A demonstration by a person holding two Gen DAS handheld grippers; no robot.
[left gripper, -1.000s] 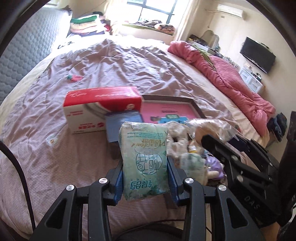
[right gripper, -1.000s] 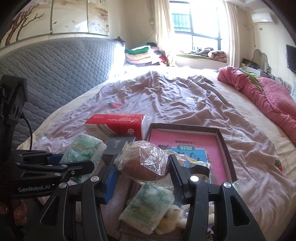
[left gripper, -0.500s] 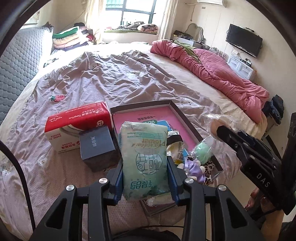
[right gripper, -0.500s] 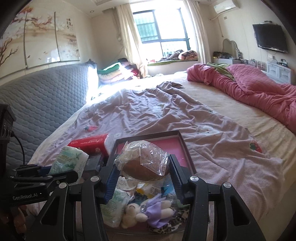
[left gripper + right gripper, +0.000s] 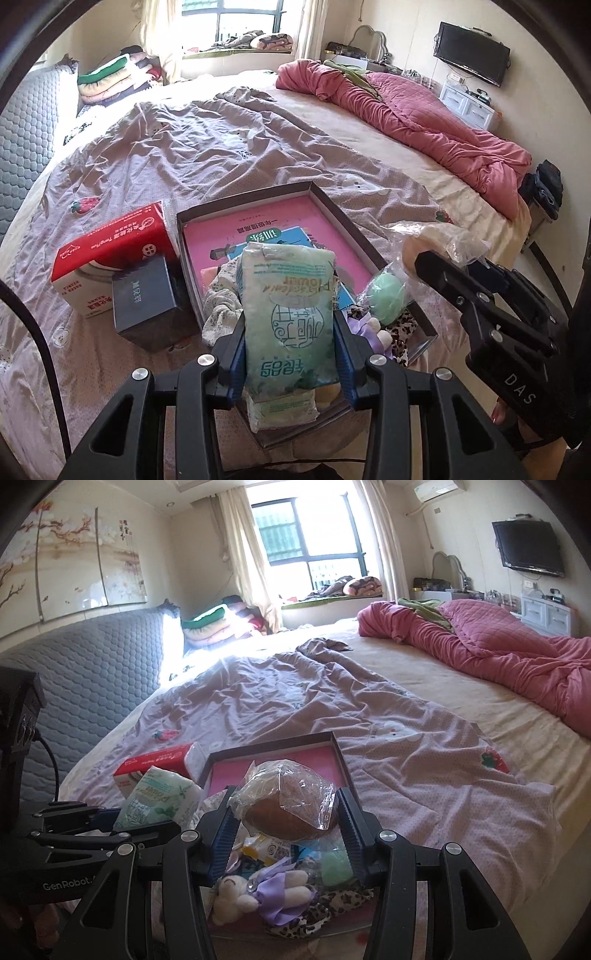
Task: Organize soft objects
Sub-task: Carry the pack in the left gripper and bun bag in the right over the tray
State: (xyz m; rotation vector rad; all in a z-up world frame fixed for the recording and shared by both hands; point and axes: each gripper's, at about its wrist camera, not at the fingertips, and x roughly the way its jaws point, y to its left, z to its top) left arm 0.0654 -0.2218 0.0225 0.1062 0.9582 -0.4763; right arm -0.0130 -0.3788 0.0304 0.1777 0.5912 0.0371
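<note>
A wide bed (image 5: 258, 147) fills the room, spread with a rumpled mauve sheet (image 5: 295, 709); a pink quilt (image 5: 406, 107) lies bunched along its far side, a grey padded headboard (image 5: 92, 672) stands on the other, and a window (image 5: 310, 535) lights the back wall. The left gripper (image 5: 290, 343) is held level above the near edge of the bed, jaws pressed against a green tissue pack (image 5: 290, 317); the pack stands on end between them, long axis running away from the camera, print upside down. The right gripper (image 5: 286, 827) sits beside it, jaws clamped on a bagged bun (image 5: 288, 805), which lies broad across the gap. Below both jaws a shallow box (image 5: 332, 206) holds a plush bear (image 5: 236, 893) and a green bagged item (image 5: 384, 295); left of the left jaws rest a red tissue box (image 5: 110, 247) and a dark box (image 5: 144, 295), touching.
</note>
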